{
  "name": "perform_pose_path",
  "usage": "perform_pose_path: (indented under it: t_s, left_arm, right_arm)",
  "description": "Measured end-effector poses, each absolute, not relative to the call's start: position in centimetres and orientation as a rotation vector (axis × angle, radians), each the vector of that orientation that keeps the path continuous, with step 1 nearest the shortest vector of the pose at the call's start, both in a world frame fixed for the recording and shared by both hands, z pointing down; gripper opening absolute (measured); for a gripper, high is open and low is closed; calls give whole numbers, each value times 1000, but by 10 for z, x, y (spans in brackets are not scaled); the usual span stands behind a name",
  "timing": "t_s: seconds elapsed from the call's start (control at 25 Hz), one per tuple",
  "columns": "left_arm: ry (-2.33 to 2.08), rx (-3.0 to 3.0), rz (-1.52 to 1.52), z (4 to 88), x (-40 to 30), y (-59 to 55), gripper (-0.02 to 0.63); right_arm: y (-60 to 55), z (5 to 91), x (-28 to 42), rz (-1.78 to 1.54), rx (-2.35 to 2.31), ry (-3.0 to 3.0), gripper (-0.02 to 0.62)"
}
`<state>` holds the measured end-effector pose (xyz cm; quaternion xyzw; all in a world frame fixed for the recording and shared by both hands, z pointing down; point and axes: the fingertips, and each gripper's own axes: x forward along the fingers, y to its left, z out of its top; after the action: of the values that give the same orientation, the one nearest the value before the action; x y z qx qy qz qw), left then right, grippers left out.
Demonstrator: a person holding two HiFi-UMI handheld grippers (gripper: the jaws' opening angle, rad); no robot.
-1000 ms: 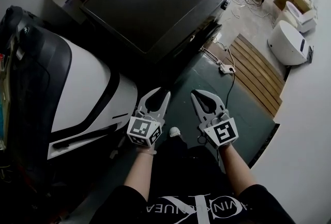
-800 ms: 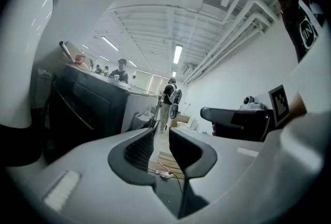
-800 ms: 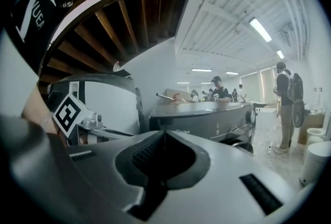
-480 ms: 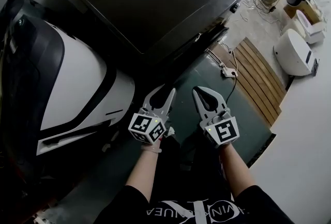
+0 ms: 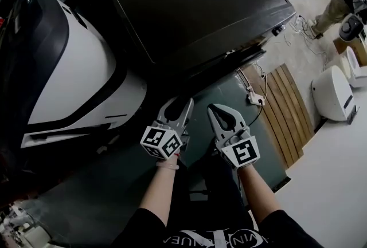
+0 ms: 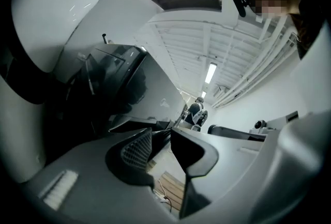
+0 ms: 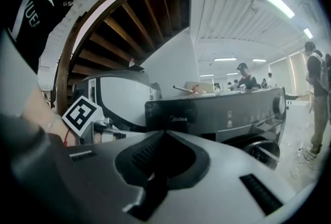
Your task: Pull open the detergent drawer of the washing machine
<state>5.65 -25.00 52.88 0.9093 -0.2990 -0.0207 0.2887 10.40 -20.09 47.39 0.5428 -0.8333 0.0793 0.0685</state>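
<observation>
Presently: task not begun.

- Washing machine (image 5: 195, 6), one, dark, front-loading. It stands ahead of the person; the right gripper view shows its front panel (image 7: 222, 114).
- Detergent drawer (image 7: 175, 115), one, taken to be the panel's left section carrying the brand mark. It looks flush and closed, with nothing touching it.
- Control knob (image 7: 280, 104), one, at the panel's far end.
- Left gripper (image 5: 179, 108), one. Its fingers are spread with a narrow gap and nothing in it; floor shows through the gap in its own view (image 6: 160, 137). It is held in the air short of the machine.
- Right gripper (image 5: 214, 109), one. Its fingers are clenched tip to tip on nothing (image 7: 163, 135). It sits beside the left gripper, equally clear of the panel.
- White-and-black appliance (image 5: 74, 81), one, just beside the washer on its left.
- Slatted wooden board (image 5: 289, 109), one, on the floor to the right.
- Bystander (image 5: 338, 3), one in the head view.

Left to do: reach the drawer front, take hold of it and draw it out.
</observation>
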Motion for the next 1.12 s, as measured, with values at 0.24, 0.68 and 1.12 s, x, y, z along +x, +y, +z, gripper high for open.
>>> perform_pose_path:
  t_s: [0.24, 0.68, 1.12]
  left_arm:
    - [-918, 2342, -189, 534, 66, -267, 107]
    - [-1010, 2192, -461, 539, 80, -289, 142]
    - [-1024, 2058, -774, 531, 76, -301, 146]
  right_arm:
    - [-211, 493, 119, 250, 1515, -2580, 14]
    - [-222, 498, 140, 300, 1437, -2662, 14]
    - [-223, 513, 153, 298, 1368, -2710, 14]
